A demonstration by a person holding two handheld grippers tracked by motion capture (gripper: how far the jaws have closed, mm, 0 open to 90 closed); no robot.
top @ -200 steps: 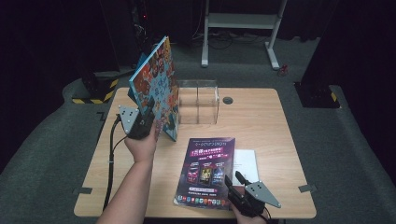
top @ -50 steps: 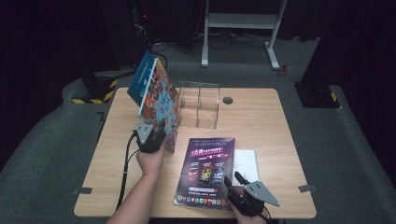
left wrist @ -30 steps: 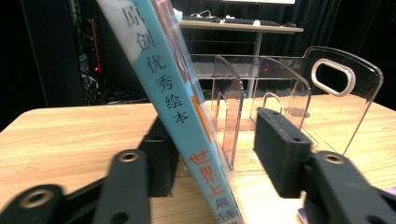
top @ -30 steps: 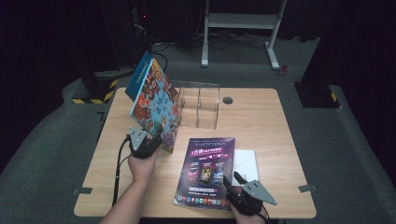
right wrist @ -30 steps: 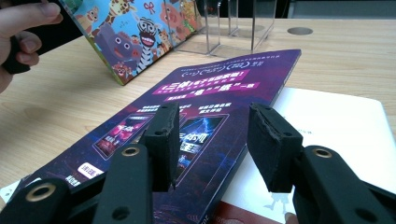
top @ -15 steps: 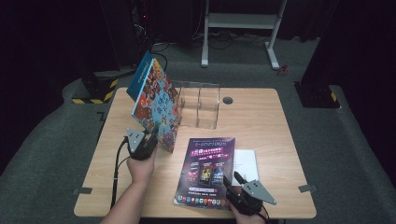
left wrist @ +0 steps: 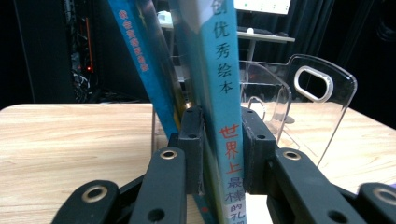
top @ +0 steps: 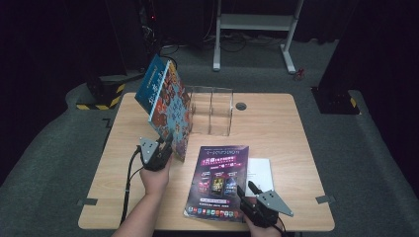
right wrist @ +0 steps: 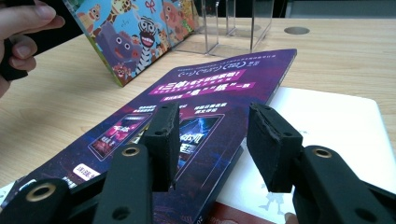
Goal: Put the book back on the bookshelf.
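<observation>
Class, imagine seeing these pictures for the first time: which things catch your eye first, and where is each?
The colourful picture book stands tilted at the table's left, the left gripper having just closed on its spine. A purple magazine lies flat near the front, the right gripper open above it. A clear acrylic stand sits behind.

Acrylic rack (top: pixel 211 111) blocks behind book (top: pixel 170 106) — right tabletop (top: pixel 286 133) free

This looks like a recording studio or lab: black curtains (top: pixel 59 39) hang all round, grey carpet (top: pixel 346 148) covers the floor, and one wooden worktop (top: pixel 276 118) stands alone under the light. Behind it there's a white desk frame (top: pixel 257 29), loose cables, and yellow-black hazard striping (top: pixel 99 98) on a stand base.
</observation>
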